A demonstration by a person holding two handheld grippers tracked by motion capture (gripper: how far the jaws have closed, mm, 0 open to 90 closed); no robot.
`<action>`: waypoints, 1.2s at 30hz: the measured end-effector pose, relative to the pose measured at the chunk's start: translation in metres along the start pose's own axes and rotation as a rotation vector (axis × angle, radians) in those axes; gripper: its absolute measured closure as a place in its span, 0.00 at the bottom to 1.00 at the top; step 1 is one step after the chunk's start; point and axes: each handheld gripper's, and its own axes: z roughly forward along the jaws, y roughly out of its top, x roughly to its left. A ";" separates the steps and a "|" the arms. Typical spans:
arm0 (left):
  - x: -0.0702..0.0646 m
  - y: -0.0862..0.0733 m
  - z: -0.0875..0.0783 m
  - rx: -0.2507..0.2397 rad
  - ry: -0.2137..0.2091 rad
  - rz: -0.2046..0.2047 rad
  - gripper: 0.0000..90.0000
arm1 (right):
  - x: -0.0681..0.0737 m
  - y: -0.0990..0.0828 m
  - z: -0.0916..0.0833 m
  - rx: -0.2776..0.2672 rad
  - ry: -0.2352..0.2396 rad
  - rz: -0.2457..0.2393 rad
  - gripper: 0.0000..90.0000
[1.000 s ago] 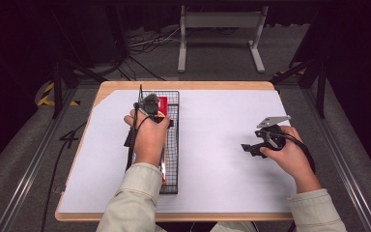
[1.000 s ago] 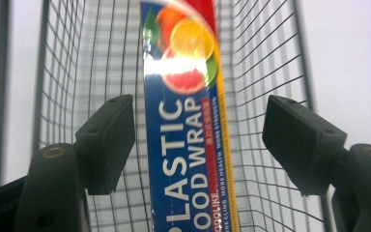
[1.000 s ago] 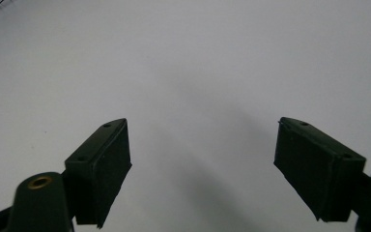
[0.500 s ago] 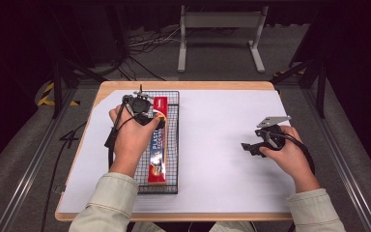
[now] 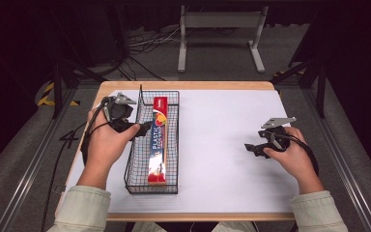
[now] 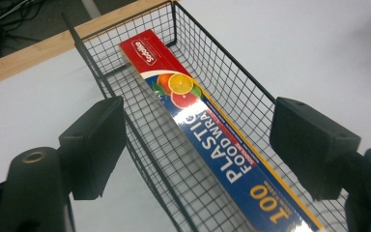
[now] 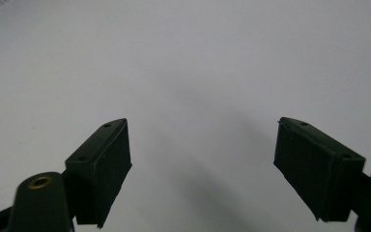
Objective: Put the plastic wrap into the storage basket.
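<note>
A long box of plastic food wrap (image 5: 157,140), red at its far end and blue along its length, lies flat inside a narrow black wire basket (image 5: 130,159). My left gripper (image 5: 144,129) hovers at the basket's left wall, near its far half. Its jaws have just been opening and hold nothing. In the left gripper view the left gripper (image 6: 198,116) stands open above the box (image 6: 212,140) and the basket (image 6: 222,72). My right gripper (image 5: 250,147) rests open over the white sheet at the right, and the right gripper (image 7: 203,130) has nothing between its pads.
A white sheet (image 5: 222,145) covers the wooden table (image 5: 193,85); bare sheet lies between the basket and my right hand. On the dark floor beyond the table stand a grey metal frame (image 5: 220,29) and loose cables (image 5: 140,43).
My left hand has drawn away from over the basket to its left side and risen, uncovering the box that lies inside. The right hand has not moved.
</note>
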 end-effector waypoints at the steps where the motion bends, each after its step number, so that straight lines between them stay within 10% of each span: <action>1: 0.002 -0.003 -0.002 -0.002 0.004 0.010 0.24 | 0.000 0.000 0.000 0.000 0.000 -0.001 0.23; 17: 0.051 -0.071 -0.025 0.055 -0.043 0.090 0.17 | 0.000 -0.004 0.001 0.000 -0.001 0.006 0.23; 36: 0.067 -0.147 -0.008 -0.039 -0.062 -0.027 0.17 | -0.001 -0.015 0.009 0.003 0.009 0.033 0.23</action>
